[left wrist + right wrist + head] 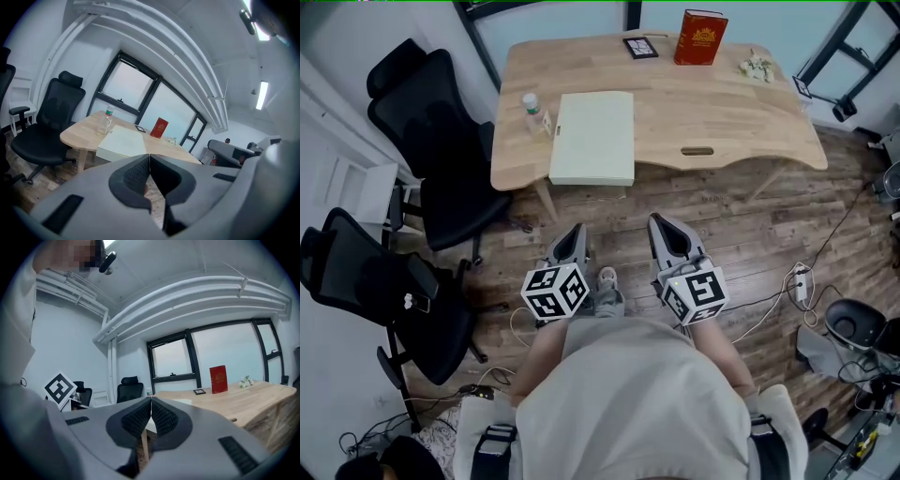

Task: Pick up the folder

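Note:
A pale green folder (592, 138) lies flat on the left part of the wooden desk (712, 108), its near edge at the desk's front rim. The left gripper view shows the folder (123, 141) ahead past the jaw tips. My left gripper (575, 236) and right gripper (659, 228) hover side by side over the floor in front of the desk, short of the folder. Both point toward the desk. Each one is shut, tips meeting, with nothing between them (149, 157) (151, 400).
A clear bottle (532, 110) and a small card stand just left of the folder. At the desk's back are a red book (700, 37), a small dark frame (640, 48) and a crumpled bit (757, 66). Two black office chairs (431, 141) stand left; cables lie on the floor.

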